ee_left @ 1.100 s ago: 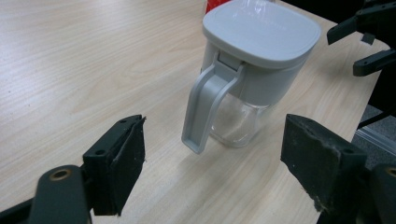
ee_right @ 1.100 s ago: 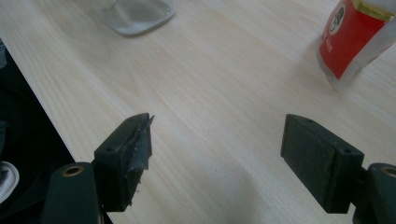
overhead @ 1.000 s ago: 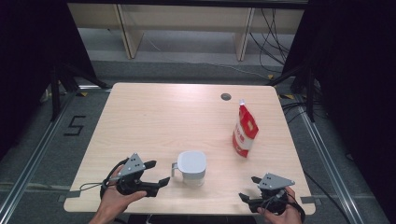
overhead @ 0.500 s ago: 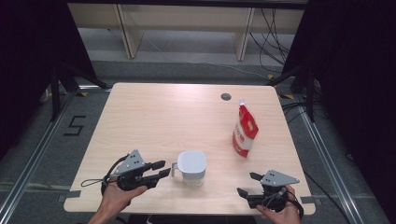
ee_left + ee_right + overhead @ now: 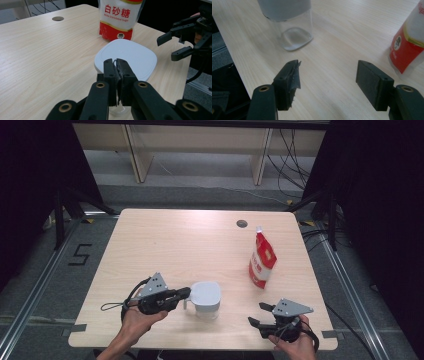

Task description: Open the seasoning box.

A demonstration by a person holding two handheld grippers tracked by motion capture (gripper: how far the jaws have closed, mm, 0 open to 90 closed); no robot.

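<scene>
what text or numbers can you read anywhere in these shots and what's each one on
"白砂糖": large red characters on the white upper part of the sugar bag, left gripper view.
"White Granulated Sugar": small gold line just under those characters, only barely legible.
"5": black mark on the floor left of the table, high view.
Round logo on the bag's red band: too small to read.
Jar and its white lid: no text visible.

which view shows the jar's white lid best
The left gripper view: the white lid faces the camera, its rounded-square top plain. The high view shows it small from above. The right gripper view catches just its lower edge over the clear glass.
</scene>
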